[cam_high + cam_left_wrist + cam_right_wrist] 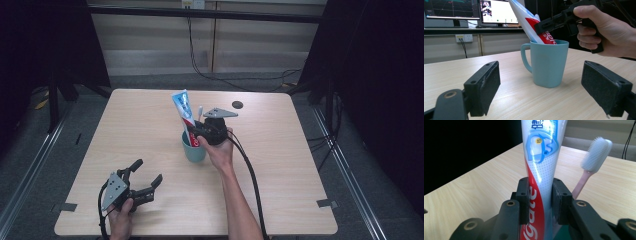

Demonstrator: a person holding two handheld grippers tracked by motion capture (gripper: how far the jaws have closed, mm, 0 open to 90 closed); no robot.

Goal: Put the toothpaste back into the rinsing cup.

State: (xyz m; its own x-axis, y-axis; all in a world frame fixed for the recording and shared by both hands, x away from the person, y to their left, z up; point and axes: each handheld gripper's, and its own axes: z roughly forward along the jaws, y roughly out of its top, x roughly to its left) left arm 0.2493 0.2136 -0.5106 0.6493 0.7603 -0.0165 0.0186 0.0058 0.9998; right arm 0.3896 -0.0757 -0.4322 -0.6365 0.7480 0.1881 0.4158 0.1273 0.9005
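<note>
The right gripper (199, 131) is raised over the table middle, jaws clamped together around something; the left gripper (146, 173) rests low near the front edge, jaws spread wide.

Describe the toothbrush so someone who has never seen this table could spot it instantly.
Start at the light wooden table and find the teal mug near its middle. Two things stand in the mug: a toothpaste tube, clamped by the right tongs, and beside it the toothbrush. The toothbrush is the thin one, with a pale pink handle and a white bristled head, far slimmer than the wide red, white and blue tube.
</note>
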